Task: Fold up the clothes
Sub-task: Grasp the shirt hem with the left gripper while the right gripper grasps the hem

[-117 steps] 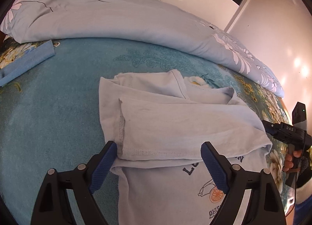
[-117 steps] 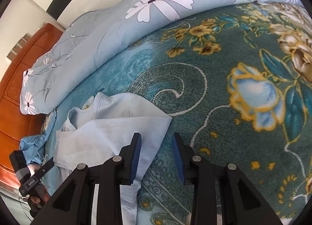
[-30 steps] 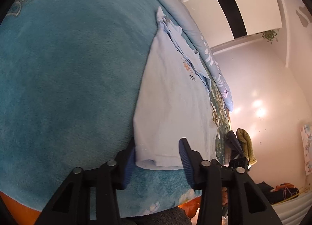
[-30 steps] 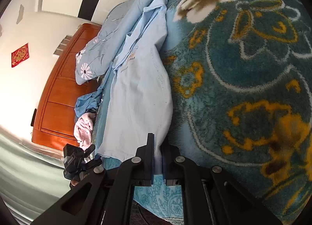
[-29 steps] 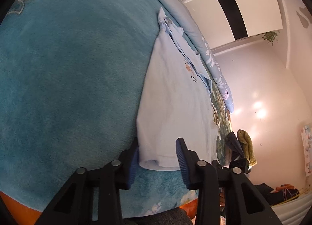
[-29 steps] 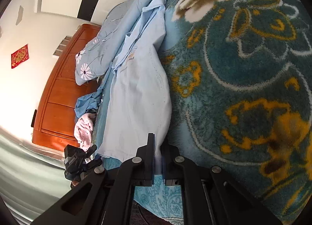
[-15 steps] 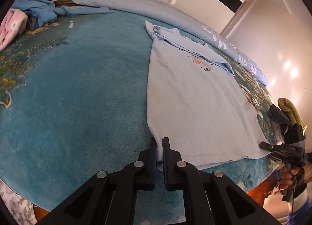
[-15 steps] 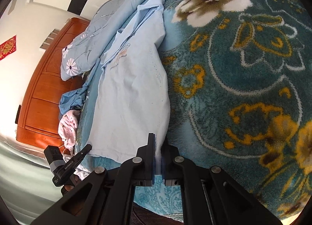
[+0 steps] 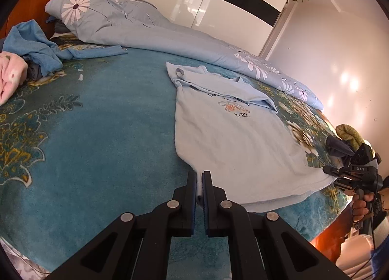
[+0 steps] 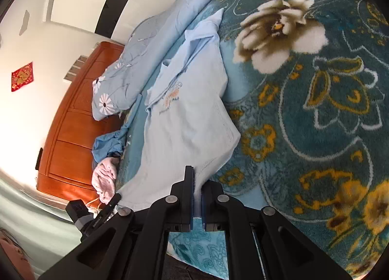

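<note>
A light blue T-shirt (image 9: 233, 139) with an orange print lies stretched along the teal floral blanket (image 9: 97, 134), sleeves folded in near its far collar end. My left gripper (image 9: 199, 182) is shut on the near left corner of its hem. My right gripper (image 10: 198, 182) is shut on the other hem corner of the T-shirt (image 10: 184, 119), and it shows in the left wrist view (image 9: 350, 173) at the right bed edge. The left gripper shows in the right wrist view (image 10: 97, 216) at the lower left.
A light blue floral duvet (image 9: 145, 29) lies along the far side of the bed. A blue garment (image 9: 36, 44) and a pink one (image 9: 9, 73) are heaped at the far left by the wooden headboard (image 10: 73, 122). A dark and yellow-green heap (image 9: 345, 139) sits at the right edge.
The left gripper has closed on the hem corner. Both grippers have lifted and pulled the hem toward the near bed edge, so the shirt lies stretched out.
</note>
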Motion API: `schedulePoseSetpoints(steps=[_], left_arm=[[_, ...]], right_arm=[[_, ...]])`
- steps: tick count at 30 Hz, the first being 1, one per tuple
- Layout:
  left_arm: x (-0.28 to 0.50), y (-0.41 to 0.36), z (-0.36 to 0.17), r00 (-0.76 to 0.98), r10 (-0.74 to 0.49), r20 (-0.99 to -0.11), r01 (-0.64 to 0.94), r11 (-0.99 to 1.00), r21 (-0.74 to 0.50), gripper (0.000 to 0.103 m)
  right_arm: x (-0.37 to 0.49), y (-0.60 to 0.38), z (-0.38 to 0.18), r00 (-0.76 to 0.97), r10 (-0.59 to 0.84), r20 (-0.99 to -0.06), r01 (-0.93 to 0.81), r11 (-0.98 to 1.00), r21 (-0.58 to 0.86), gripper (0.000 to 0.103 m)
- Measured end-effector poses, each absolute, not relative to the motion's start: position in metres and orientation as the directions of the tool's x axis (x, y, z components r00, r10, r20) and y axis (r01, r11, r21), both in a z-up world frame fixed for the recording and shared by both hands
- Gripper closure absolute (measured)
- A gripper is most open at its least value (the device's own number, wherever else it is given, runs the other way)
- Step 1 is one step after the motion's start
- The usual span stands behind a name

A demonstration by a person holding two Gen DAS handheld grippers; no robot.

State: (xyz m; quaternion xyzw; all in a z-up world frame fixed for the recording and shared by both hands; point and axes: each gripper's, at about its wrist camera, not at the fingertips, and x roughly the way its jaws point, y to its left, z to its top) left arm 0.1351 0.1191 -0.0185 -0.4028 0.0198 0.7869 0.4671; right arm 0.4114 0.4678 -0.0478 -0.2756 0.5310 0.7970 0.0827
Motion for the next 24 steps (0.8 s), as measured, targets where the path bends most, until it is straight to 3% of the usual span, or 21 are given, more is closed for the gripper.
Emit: schedulePoseSetpoints(steps=[9, 16, 24], left_arm=[[0.113, 0.142, 0.007, -0.289, 0.730, -0.619, -0.768, -0.563, -0.305, 0.098], [0.050, 0.210, 0.045, -0.349, 0.724, -0.595, -0.778, -0.578, -0.247, 0.098], [-0.049, 0.311, 0.062, -0.411, 0.667, -0.621, -0.723, -0.653, -0.223, 0.100]], right_arm=[[0.391, 0.488, -0.020, -0.902, -0.140, -0.409, -0.311, -0.448, 0.838, 0.099], [0.348, 0.534, 0.014, -0.940, -0.113, -0.321, -0.223, -0.510, 0.831, 0.099], [0.261, 0.615, 0.040, -0.936, -0.048, -0.350, -0.255, -0.592, 0.764, 0.099]])
